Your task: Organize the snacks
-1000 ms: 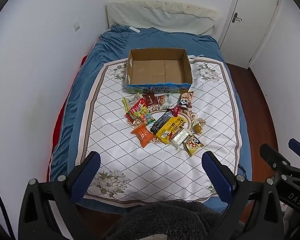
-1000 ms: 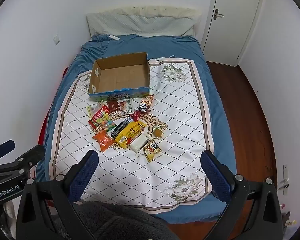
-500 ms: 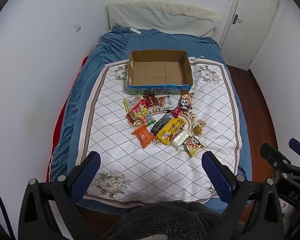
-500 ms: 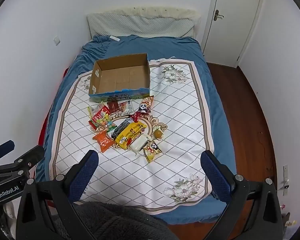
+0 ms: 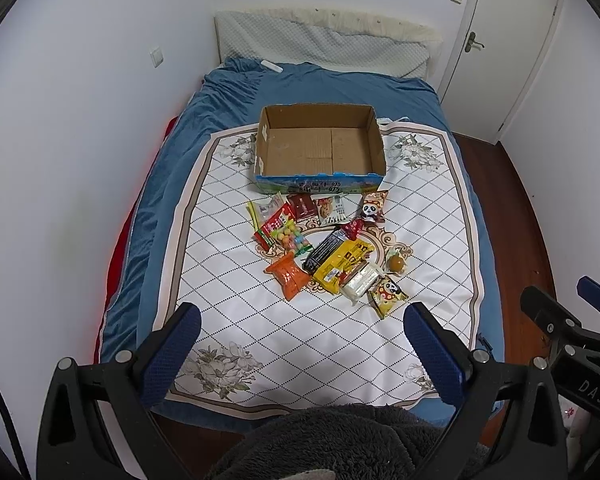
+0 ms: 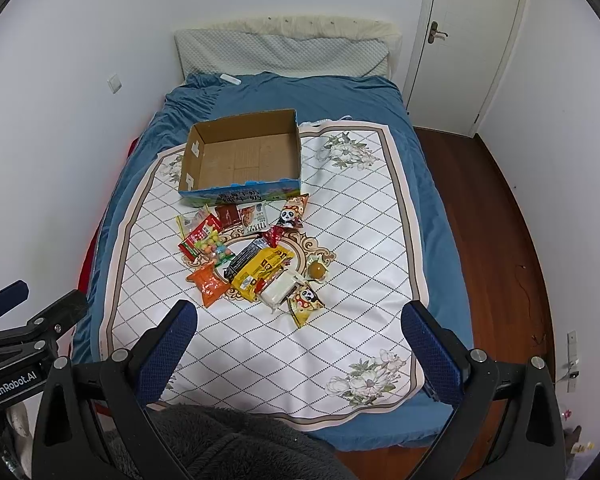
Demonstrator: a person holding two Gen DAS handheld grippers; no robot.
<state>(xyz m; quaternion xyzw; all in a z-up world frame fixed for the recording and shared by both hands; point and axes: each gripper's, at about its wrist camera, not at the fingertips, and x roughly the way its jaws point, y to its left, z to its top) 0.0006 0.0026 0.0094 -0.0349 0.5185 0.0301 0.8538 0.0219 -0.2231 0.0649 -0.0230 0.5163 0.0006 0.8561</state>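
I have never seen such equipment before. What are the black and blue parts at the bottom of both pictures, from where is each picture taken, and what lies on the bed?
There is no robot arm. A person holds one two-finger gripper in each hand, and each gripper carries a wide-angle camera looking forward along its fingers.

One picture comes from the left gripper, the other from the right gripper. The blue-padded black fingers at the bottom edge belong to them. Both grippers are open and hold nothing.

On the blue bed lies a white diamond-patterned cloth. On it stands an open brown cardboard box with nothing inside. In front of it lies a pile of snack packets, such as an orange packet and a yellow packet.
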